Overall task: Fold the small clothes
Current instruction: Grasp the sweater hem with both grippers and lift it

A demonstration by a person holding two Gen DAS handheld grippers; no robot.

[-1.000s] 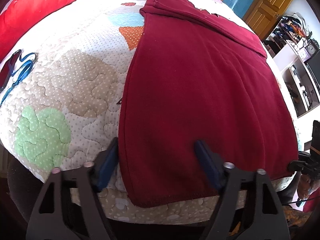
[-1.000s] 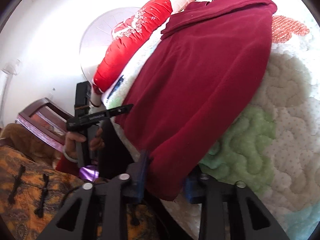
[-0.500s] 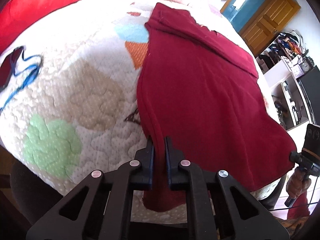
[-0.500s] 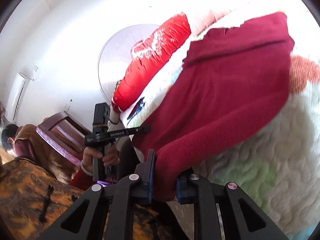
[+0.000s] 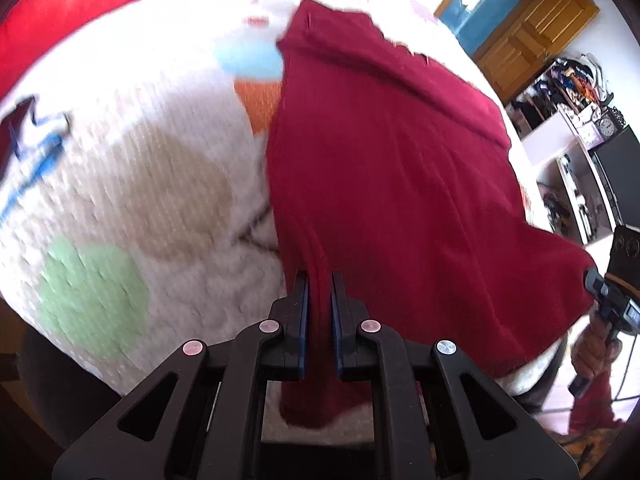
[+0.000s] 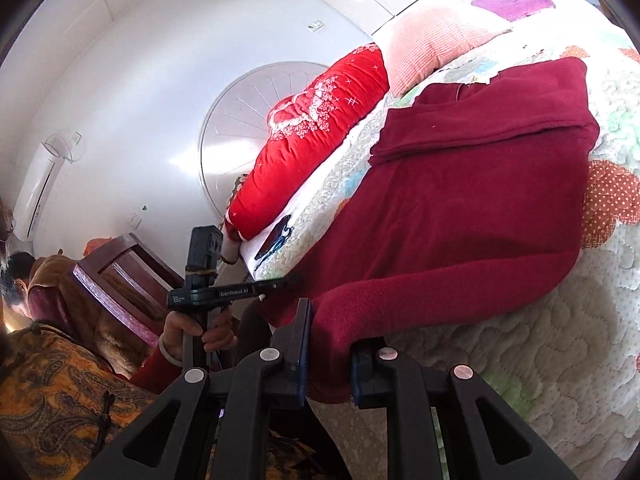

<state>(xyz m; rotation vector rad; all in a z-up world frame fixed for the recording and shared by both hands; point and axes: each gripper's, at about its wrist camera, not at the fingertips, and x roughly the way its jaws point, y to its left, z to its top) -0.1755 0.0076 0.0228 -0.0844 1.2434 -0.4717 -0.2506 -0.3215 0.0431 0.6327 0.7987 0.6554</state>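
1. The dark red garment [image 5: 384,168] is lying spread across the patchwork quilt [image 5: 132,184] on the bed, its far end already doubled into a band near the red pillow [image 6: 320,128]; the near hem is hanging at the bed's edge, one corner in each tool.
2. The step in hand, as I judge it, is lifting that near hem to carry it over the far end; doing it well is a matter of raising both corners together and level, keeping the hem taut between them so the cloth is not sagging or twisting; the quilt is looking puckered beside the left corner, so it is worth checking that only the garment is coming up.
3. The left gripper [image 5: 319,320] is squeezing almost fully closed on a thin pleat of the hem; cloth is filling the narrow gap between its blue pads [image 5: 305,320].
4. The right gripper [image 6: 326,356] is standing slightly wider, its jaws having just been closing; a thick rolled corner of the garment is pinched between them.
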